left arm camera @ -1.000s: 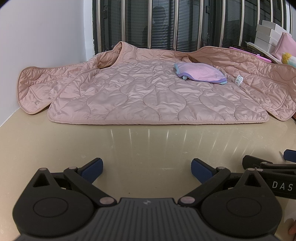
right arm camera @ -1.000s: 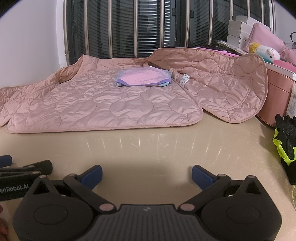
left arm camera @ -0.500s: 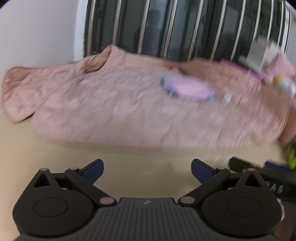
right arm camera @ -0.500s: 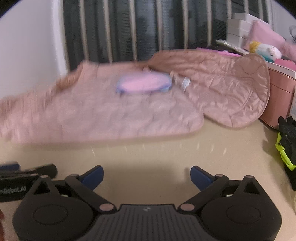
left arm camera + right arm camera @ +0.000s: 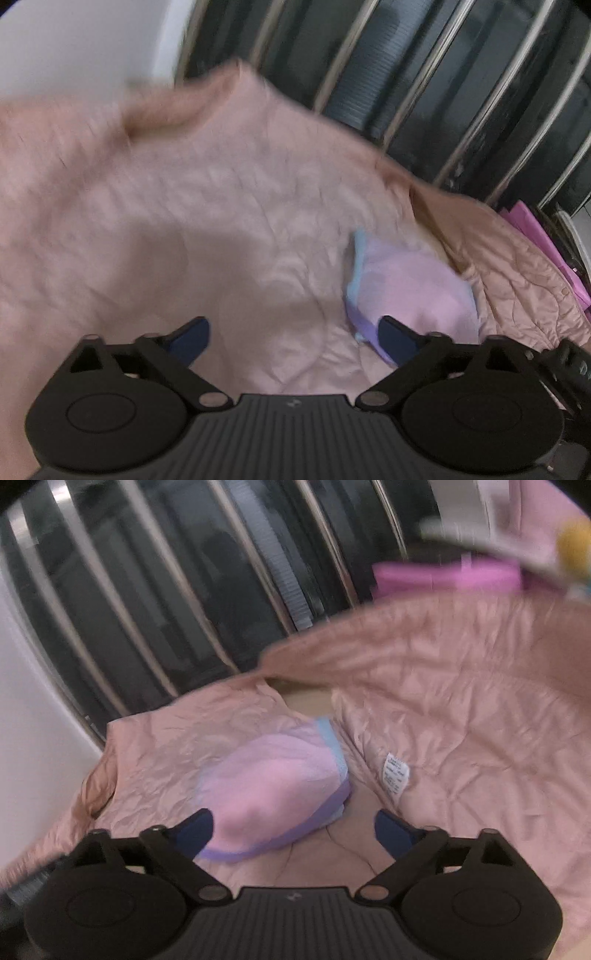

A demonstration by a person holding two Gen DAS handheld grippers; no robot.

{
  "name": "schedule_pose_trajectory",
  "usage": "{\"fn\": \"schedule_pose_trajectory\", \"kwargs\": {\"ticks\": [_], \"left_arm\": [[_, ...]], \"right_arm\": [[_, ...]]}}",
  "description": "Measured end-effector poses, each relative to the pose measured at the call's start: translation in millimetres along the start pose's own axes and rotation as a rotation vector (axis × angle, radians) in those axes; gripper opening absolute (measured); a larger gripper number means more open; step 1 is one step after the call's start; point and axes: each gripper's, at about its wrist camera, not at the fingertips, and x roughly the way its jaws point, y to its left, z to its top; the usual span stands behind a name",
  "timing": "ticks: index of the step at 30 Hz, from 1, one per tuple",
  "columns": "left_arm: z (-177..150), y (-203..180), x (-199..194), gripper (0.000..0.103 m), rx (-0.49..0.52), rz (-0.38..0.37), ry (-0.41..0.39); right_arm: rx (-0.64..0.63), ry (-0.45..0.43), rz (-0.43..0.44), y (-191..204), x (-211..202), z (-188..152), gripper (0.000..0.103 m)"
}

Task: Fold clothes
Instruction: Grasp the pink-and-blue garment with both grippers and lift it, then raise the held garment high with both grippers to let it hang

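I see both grippers, left (image 5: 293,338) and right (image 5: 293,832), over the pink quilted jacket (image 5: 207,229); fingers spread, just closing slightly, empty, flanking the lilac pouch (image 5: 273,794).

A: Behind everything, a dark window (image 5: 424,74) fronted by slanted metal bars (image 5: 476,122), pale and shiny, with horizontal blind slats (image 5: 284,583) faintly visible between them.

B: And to the left?

A: A plain white wall (image 5: 81,40), meeting the window at a corner; seen again along the left edge in the right wrist view, white wall (image 5: 33,746). Blurred throughout.

B: Anything on the right?

A: Magenta sheets (image 5: 543,240) stacked beside the bars, and a bright pink box (image 5: 447,576) under blurred white clutter. Soft, even indoor light, dim glass beyond.
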Motion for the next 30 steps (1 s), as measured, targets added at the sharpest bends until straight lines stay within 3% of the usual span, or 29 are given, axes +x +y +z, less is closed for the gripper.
{"fn": "schedule_pose_trajectory", "kwargs": {"ticks": [1,3,5,6,7,8,9,10,12,16,18,21,25,26,27,28,29,30], "left_arm": [[-0.6,1.3,10.6,0.085,-0.005,-0.040,0.023],[-1.3,-2.4,18.5,0.084,0.042,-0.093,0.002],[4.4,-9.7,19.8,0.080,0.061,-0.037,0.000],[5.0,-11.1,15.3,0.080,0.059,-0.044,-0.023],[4.7,-12.1,10.3,0.080,0.061,-0.079,-0.048],[4.8,-13.0,8.1,0.080,0.064,-0.107,-0.055],[4.8,-14.4,7.5,0.080,0.072,-0.129,-0.049],[4.4,-16.0,6.3,0.080,0.087,-0.151,-0.045],[1.7,-21.4,-1.2,0.081,0.173,-0.202,-0.061],[-11.9,-42.3,-23.3,0.102,0.400,-0.221,-0.202],[-23.4,-58.3,-27.7,0.102,0.522,-0.211,-0.243],[-39.0,-79.7,-25.9,0.102,0.654,-0.142,-0.286],[-52.8,-93.1,-15.5,0.102,0.695,-0.031,-0.326],[-55.0,-94.2,-17.5,0.099,0.703,-0.036,-0.343],[-57.1,-95.2,-19.5,0.096,0.711,-0.041,-0.360],[-58.7,-96.0,-21.8,0.080,0.718,-0.046,-0.377],[-57.2,-96.4,-25.1,0.041,0.716,-0.053,-0.386],[-53.3,-95.6,-26.9,0.014,0.705,-0.066,-0.376]], "right_arm": [[0.047,0.042,0.028,-9.0,14.1,6.8,0.078],[0.091,0.096,0.043,-21.3,35.5,14.1,0.068],[0.068,0.102,0.034,-23.7,47.1,17.8,0.059],[0.057,0.102,0.035,-23.7,51.2,18.1,0.056],[0.046,0.099,0.046,-22.6,55.0,18.6,0.045],[0.031,0.089,0.050,-20.5,56.7,19.6,0.023],[0.016,0.076,0.046,-18.1,57.4,20.8,0.009],[-0.007,0.058,0.040,-13.8,55.2,21.3,0.004],[-0.051,0.010,0.044,-3.0,45.4,22.7,0.004],[-0.072,-0.113,0.147,17.6,3.1,34.7,0.004],[-0.075,-0.145,0.199,25.7,-14.5,38.3,0.004],[-0.082,-0.170,0.264,34.8,-33.8,42.7,0.004],[-0.108,-0.175,0.340,44.8,-54.4,44.7,0.004],[-0.111,-0.183,0.352,46.0,-58.4,44.9,0.004],[-0.116,-0.191,0.361,47.7,-63.2,45.2,0.004],[-0.122,-0.196,0.374,49.8,-68.3,45.2,0.004],[-0.126,-0.199,0.388,51.8,-73.2,45.0,0.004],[-0.131,-0.202,0.404,53.5,-78.3,44.9,0.004]]}}
